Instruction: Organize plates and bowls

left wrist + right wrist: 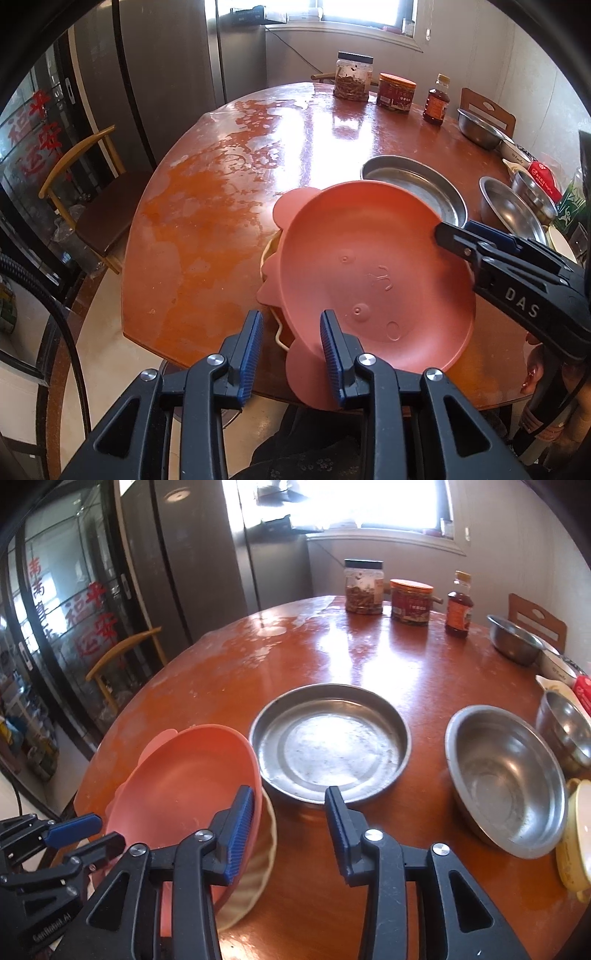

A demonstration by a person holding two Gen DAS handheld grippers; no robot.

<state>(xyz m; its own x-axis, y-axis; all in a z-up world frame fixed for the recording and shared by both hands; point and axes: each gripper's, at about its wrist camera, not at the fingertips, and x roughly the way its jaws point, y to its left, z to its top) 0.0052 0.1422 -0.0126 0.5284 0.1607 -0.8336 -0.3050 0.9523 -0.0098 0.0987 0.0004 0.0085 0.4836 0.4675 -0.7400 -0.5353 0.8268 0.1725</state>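
pink plate (369, 266) stacked on cream dish (258, 867); left gripper (291, 350) and right gripper (290, 830) open, empty; steel pan (328, 742), steel bowl (506, 779) left.

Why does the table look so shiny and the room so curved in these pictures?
Left wrist view: window light makes white glare on the table, and the fisheye lens bends the room's edges. Right wrist view: the same window is blown out, with glare in the flat steel pan.
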